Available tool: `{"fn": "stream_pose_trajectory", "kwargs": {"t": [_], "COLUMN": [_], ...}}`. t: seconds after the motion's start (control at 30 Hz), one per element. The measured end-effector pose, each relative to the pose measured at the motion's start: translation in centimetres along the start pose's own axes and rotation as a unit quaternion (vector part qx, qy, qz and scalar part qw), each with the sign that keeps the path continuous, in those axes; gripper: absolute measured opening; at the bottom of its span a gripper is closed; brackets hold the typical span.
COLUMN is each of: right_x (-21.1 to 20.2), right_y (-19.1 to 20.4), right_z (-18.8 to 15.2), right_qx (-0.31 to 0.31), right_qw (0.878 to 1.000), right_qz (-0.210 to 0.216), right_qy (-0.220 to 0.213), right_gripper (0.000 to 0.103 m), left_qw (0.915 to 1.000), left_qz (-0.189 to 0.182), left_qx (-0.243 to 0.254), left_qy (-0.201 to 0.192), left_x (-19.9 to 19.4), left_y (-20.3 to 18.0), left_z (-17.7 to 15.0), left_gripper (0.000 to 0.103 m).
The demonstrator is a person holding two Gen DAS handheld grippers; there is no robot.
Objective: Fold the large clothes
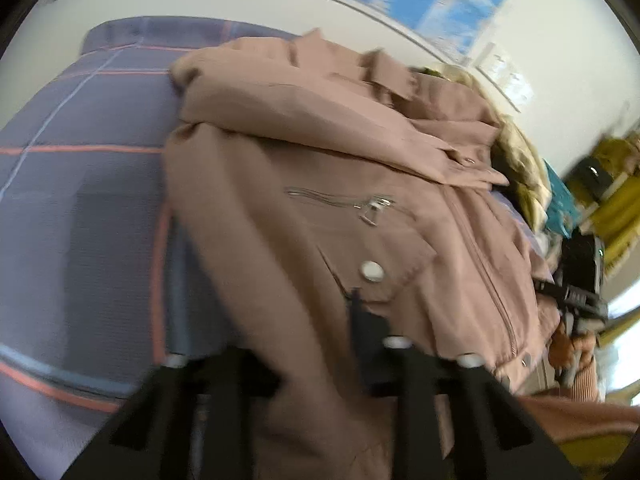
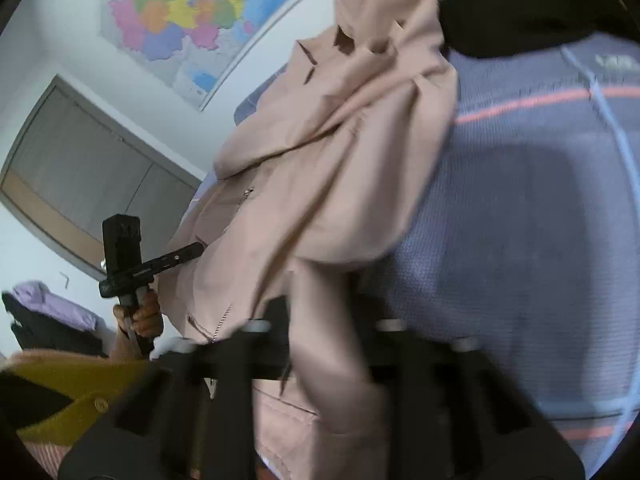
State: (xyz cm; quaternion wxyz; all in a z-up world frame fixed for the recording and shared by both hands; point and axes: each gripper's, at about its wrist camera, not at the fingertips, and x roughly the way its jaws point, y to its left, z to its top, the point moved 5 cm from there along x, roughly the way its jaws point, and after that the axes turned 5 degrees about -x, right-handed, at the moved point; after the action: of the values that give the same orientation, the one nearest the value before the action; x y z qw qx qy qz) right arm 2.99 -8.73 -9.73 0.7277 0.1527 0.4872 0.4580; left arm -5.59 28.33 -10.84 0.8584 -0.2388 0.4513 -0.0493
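A dusty-pink jacket (image 1: 320, 184) with a silver zip pocket and a white snap lies half folded on a blue checked bed cover (image 1: 80, 184). My left gripper (image 1: 280, 344) is shut on the jacket's hem, with fabric running between its fingers. In the right wrist view the jacket (image 2: 340, 168) hangs bunched, and my right gripper (image 2: 328, 332) is shut on a strip of its fabric. The right gripper also shows in the left wrist view (image 1: 576, 292), and the left gripper in the right wrist view (image 2: 192, 250), pressed against the jacket's side.
The blue checked cover (image 2: 520, 200) fills the right. Other clothes are piled at the jacket's far side (image 1: 524, 168), yellow and black (image 2: 520, 12). A map hangs on the wall (image 2: 192, 12). A purple and black pile lies at the left (image 2: 52, 312).
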Motion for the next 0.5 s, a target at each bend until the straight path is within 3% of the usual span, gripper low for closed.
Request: {"fn": "stream_pose_trajectory", "kwargs": {"t": [0.1, 0.2, 0.37, 0.5], "right_x": [-0.8, -4.0, -8.6, -7.9], "right_y": [1.0, 4.2, 7.9, 5.9], "right_z": [0.4, 1.0, 0.2, -1.4], "right_qx": [0.019, -0.006, -0.031, -0.005], "right_qw": [0.999, 0.994, 0.985, 0.992], "right_qz": [0.041, 0.078, 0.113, 0.077], "right_qy": [-0.026, -0.076, -0.125, -0.099], "right_gripper": [0.006, 0.006, 0.006, 0.006], "left_qw": [0.9992, 0.9969, 0.9939, 0.9964], "left_qz": [-0.030, -0.059, -0.071, -0.074], "left_qx": [-0.026, -0.039, -0.024, -0.013], "left_qy": [-0.005, -0.035, -0.081, -0.038], "left_x": [-1.4, -4.5, -11.1, -9.6], "left_y": [0.4, 0.7, 1.1, 2.3], "left_z": [0.7, 2.0, 2.6, 1.1], "left_gripper": [0.003, 0.003, 0.002, 0.006]}}
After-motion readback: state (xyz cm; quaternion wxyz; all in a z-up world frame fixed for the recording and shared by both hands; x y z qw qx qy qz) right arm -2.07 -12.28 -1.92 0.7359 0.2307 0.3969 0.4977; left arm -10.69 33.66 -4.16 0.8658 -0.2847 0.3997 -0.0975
